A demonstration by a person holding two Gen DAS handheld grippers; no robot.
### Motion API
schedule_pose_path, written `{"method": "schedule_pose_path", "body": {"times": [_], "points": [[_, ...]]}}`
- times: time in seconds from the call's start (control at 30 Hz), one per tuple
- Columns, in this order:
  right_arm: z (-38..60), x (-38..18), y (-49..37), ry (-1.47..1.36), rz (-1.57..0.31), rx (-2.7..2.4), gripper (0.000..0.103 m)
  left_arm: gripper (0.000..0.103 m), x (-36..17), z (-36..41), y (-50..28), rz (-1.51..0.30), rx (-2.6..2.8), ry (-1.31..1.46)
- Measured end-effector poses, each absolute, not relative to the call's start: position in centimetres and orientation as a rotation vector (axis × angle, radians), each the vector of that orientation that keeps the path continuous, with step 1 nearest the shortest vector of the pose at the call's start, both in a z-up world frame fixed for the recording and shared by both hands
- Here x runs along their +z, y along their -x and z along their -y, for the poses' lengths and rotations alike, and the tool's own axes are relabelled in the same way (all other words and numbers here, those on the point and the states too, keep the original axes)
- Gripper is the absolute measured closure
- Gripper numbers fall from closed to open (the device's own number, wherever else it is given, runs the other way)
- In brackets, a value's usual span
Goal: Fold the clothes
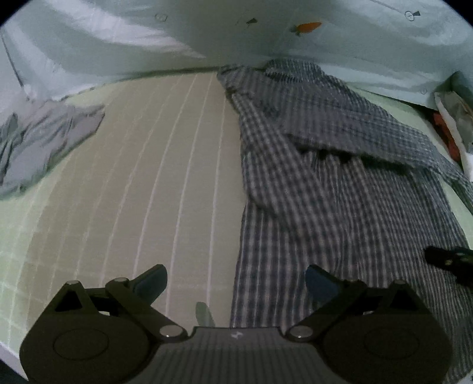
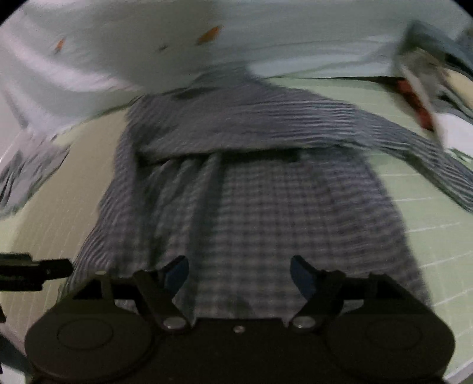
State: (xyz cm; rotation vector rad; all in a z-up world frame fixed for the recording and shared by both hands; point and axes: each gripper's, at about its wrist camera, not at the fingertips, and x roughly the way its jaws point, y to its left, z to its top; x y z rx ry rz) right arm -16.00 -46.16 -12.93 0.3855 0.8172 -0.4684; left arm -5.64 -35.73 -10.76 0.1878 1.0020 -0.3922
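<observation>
A blue-and-white checked shirt (image 1: 340,183) lies spread on a pale green gridded mat (image 1: 153,165), one sleeve folded across its chest. My left gripper (image 1: 236,283) stands open over the shirt's left hem edge, nothing between its fingers. In the right wrist view the same checked shirt (image 2: 251,206) fills the middle, blurred, with a sleeve trailing off to the right. My right gripper (image 2: 239,274) is open just above the shirt's lower hem and holds nothing. The right gripper's tip (image 1: 449,260) shows at the left wrist view's right edge.
A crumpled grey garment (image 1: 44,141) lies at the left of the mat. A pale sheet with orange carrot prints (image 1: 307,28) hangs behind. More folded cloth with a red patch (image 1: 449,124) is piled at the far right. The other gripper (image 2: 32,274) pokes in from the left.
</observation>
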Motion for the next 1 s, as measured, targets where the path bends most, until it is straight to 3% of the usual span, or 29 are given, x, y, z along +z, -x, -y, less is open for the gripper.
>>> {"method": "schedule_pose_path", "body": {"times": [0.37,0.6,1.0], "points": [[57.1,-12.4,17.2,-0.593,-0.695,-0.703,0.024,0.004,-11.5,39.2,-0.8,-1.001,-0.300,-0.182],[64.7,-12.8,13.4,-0.620,-0.636,-0.752,0.023,0.004,-13.3,41.4,-5.9,-1.031,-0.232,-0.181],[71.3,-14.8,5.9,-0.482,-0.739,-0.733,0.022,0.000,-15.5,43.7,-8.5,-1.065,-0.235,-0.250]]}}
